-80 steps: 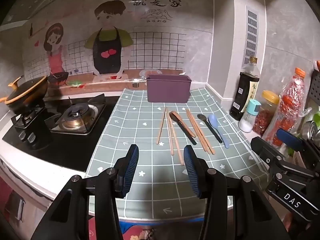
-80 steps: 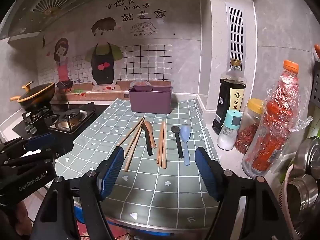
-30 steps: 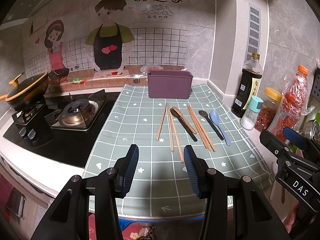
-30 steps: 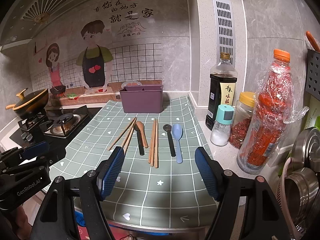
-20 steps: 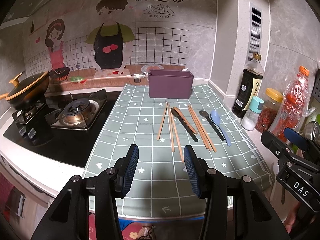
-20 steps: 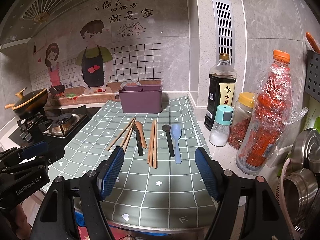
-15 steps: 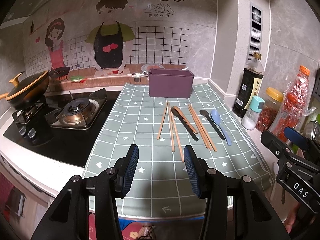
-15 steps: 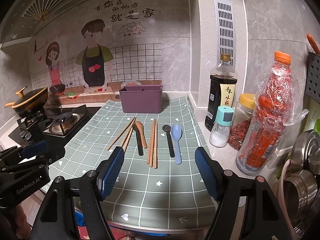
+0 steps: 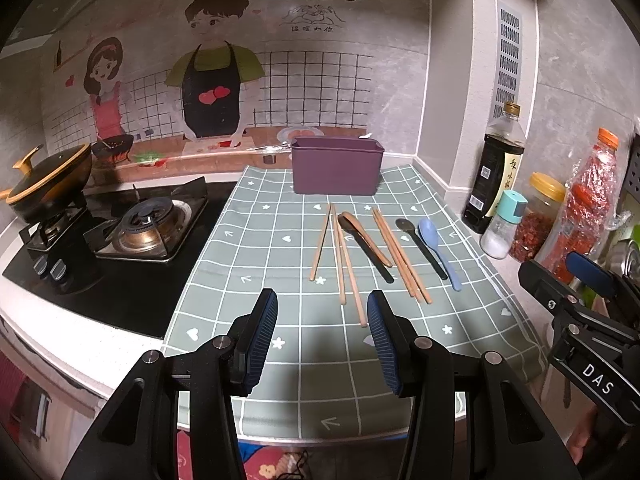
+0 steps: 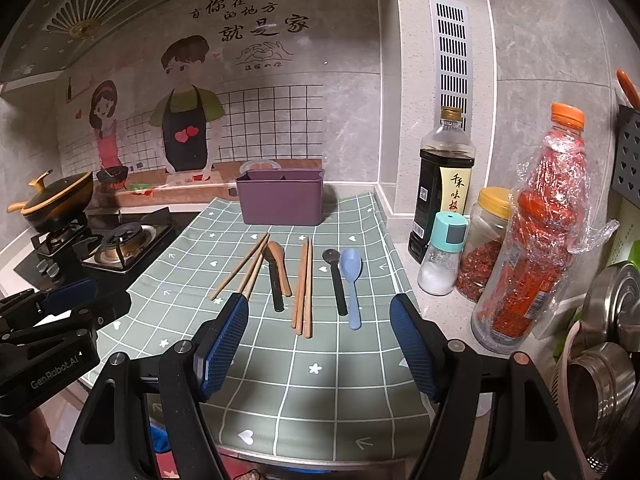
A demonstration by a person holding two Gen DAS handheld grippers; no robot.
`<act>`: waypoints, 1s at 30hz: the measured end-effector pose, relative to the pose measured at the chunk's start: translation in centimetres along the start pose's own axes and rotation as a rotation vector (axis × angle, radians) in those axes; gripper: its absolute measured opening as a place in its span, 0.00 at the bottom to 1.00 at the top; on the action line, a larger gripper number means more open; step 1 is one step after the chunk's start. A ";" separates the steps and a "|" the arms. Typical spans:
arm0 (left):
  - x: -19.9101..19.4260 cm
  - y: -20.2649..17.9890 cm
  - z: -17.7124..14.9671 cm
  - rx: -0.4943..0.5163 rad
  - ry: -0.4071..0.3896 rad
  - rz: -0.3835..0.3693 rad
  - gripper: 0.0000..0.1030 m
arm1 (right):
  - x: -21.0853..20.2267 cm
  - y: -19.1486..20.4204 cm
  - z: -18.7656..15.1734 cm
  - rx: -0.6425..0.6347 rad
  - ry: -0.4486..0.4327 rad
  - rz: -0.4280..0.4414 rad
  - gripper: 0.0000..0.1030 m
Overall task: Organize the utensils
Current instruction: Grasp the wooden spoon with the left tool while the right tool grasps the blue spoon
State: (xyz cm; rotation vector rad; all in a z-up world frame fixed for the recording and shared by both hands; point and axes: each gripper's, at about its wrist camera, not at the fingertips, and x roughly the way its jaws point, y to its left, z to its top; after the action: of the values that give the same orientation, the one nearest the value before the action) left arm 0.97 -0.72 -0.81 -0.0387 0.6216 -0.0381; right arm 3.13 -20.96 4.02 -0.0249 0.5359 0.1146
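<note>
Utensils lie on a green checked mat (image 9: pixel 272 248): wooden chopsticks (image 9: pixel 320 240), a wooden spoon (image 9: pixel 366 238) over a black utensil, a second chopstick pair (image 9: pixel 400 256), a black spoon (image 9: pixel 420 246) and a blue spoon (image 9: pixel 438 250). A purple holder (image 9: pixel 336 166) stands behind them. In the right wrist view the holder (image 10: pixel 280 202), chopsticks (image 10: pixel 304 288) and blue spoon (image 10: pixel 352 280) show again. My left gripper (image 9: pixel 322 340) is open and empty near the mat's front edge. My right gripper (image 10: pixel 320 340) is open wide and empty, in front of the utensils.
A gas stove (image 9: pixel 148 228) and a black pot (image 9: pixel 48 184) are to the left. A soy sauce bottle (image 10: pixel 442 188), salt shaker (image 10: pixel 442 260), chilli jar (image 10: pixel 486 240) and wrapped orange-capped bottle (image 10: pixel 536 240) stand along the right wall. Steel pots (image 10: pixel 608 344) sit at far right.
Both grippers have drifted slightly, so the views shifted a little. The jaws stay open and the utensils have not moved.
</note>
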 end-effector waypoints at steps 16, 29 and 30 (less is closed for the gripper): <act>5.5 2.2 0.5 -0.018 0.101 -0.013 0.46 | 4.0 -0.3 0.6 -0.033 0.038 -0.068 0.69; 12.5 2.6 3.6 0.026 0.158 -0.177 0.46 | 11.0 -1.6 1.7 -0.039 0.172 -0.032 0.64; 12.9 2.6 4.0 0.032 0.157 -0.188 0.46 | 11.7 -1.7 2.0 -0.037 0.183 -0.041 0.64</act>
State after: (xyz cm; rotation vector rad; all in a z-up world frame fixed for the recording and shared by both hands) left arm 13.84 1.32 -5.20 -0.0633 0.7724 -0.2346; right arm 14.36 -21.37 -0.22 -0.0827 0.7161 0.0826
